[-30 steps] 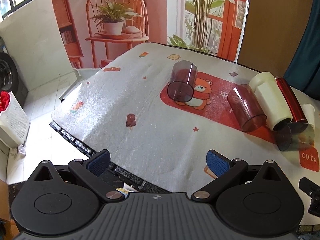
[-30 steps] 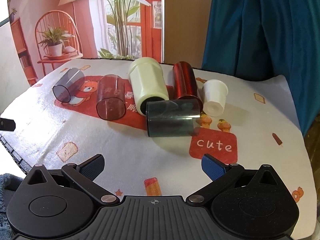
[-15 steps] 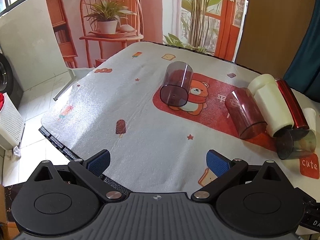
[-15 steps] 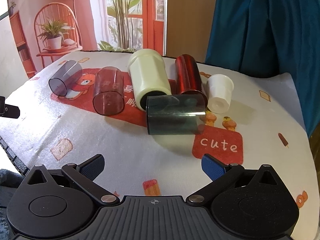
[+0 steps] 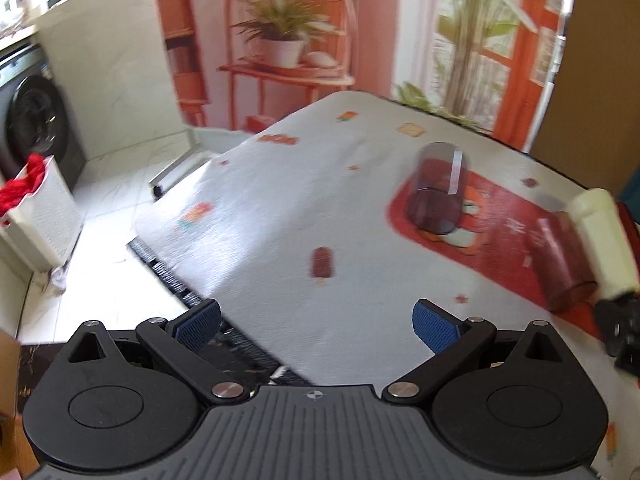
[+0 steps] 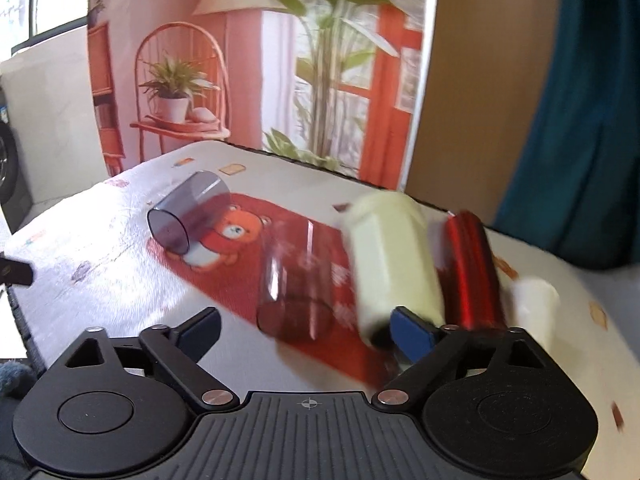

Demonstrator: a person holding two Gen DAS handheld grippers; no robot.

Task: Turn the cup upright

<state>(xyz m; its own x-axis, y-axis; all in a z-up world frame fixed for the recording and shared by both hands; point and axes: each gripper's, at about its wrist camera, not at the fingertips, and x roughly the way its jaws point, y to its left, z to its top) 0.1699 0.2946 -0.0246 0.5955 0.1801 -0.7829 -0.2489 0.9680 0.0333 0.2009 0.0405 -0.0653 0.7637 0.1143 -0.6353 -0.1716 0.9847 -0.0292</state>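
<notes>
Several cups lie on their sides on the patterned tablecloth (image 5: 280, 216). A clear purple-grey cup (image 5: 436, 194) lies on the bear print; it also shows in the right wrist view (image 6: 188, 216). A dark red clear cup (image 6: 298, 280), a cream cup (image 6: 394, 264), a shiny red cup (image 6: 474, 268) and a small white cup (image 6: 534, 304) lie side by side. My left gripper (image 5: 316, 326) is open and empty near the table's front left edge. My right gripper (image 6: 308, 332) is open and empty, close in front of the dark red and cream cups.
The table's left edge drops to a tiled floor with a white basket (image 5: 40, 216) and a washing machine (image 5: 32, 124). A printed backdrop (image 6: 248, 80) stands behind the table. A teal curtain (image 6: 580, 120) hangs at the right.
Both grippers have moved forward over the table and both views are blurred. The right gripper is now close to the dark red and cream cups; the dark smoky cup is out of view.
</notes>
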